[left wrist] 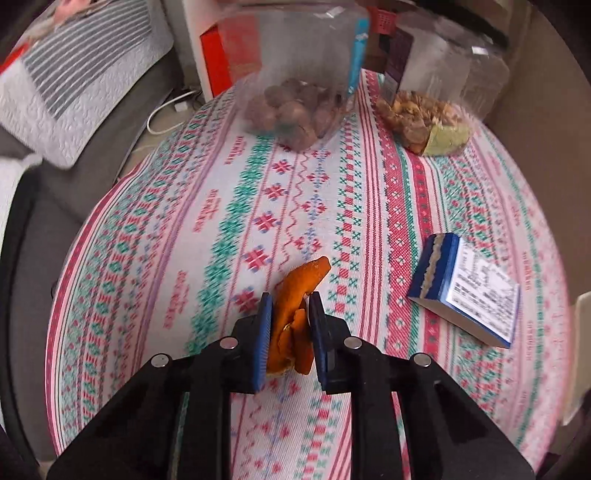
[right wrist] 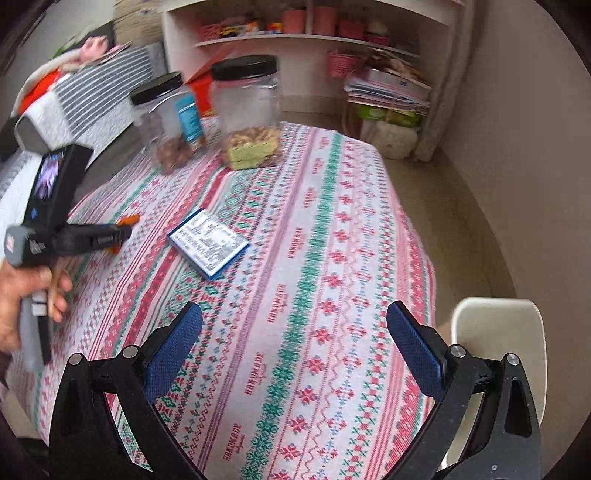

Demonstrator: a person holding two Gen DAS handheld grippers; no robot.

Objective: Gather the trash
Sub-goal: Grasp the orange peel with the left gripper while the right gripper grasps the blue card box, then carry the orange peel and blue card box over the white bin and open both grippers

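My left gripper [left wrist: 290, 301] is shut on a curled orange peel [left wrist: 295, 295] and holds it over the patterned tablecloth [left wrist: 221, 206]. The peel sticks out past the blue pads. In the right wrist view the left gripper [right wrist: 125, 230] shows at the left with the orange peel [right wrist: 129, 220] at its tip. A blue and white small box [left wrist: 469, 291] lies on the cloth to the right of the peel; it also shows in the right wrist view [right wrist: 208, 242]. My right gripper [right wrist: 295, 325] is open and empty above the near part of the table.
Two clear jars with black lids stand at the far end: one with walnuts [right wrist: 166, 118] and one with mixed nuts [right wrist: 249, 110]. A cream chair [right wrist: 498, 350] stands by the table's right edge. Shelves [right wrist: 314, 33] and a sofa with a striped cushion [left wrist: 74, 74] lie beyond.
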